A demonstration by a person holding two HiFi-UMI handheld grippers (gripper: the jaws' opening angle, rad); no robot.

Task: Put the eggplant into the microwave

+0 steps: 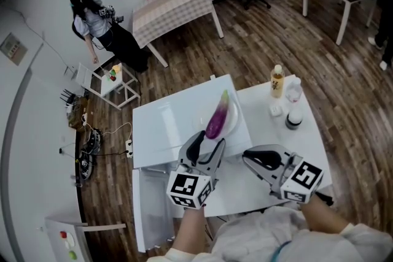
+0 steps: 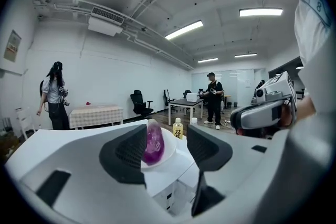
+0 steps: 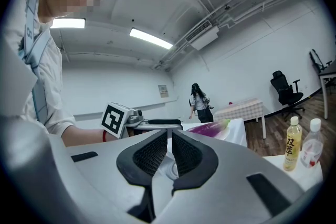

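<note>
Left tool (image 1: pixel 207 144) tilts slightly down, jaws wide, eggplant (image 1: pixel 218 115) at 12 o'clock; right tool (image 1: pixel 250 156) level, jaws together, empty.

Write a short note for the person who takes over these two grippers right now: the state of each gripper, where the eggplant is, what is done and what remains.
Left gripper: open, jaws apart at the near end of the eggplant, pads not pressing it.
Right gripper: shut, empty, held over the table.
Eggplant: lies on a white plate on top of the white box, seemingly the microwave.
Done: nothing yet; the eggplant is not gripped.
Left: grip the eggplant, lift it off the plate, put it inside. Whether the door is open I cannot tell.
</note>
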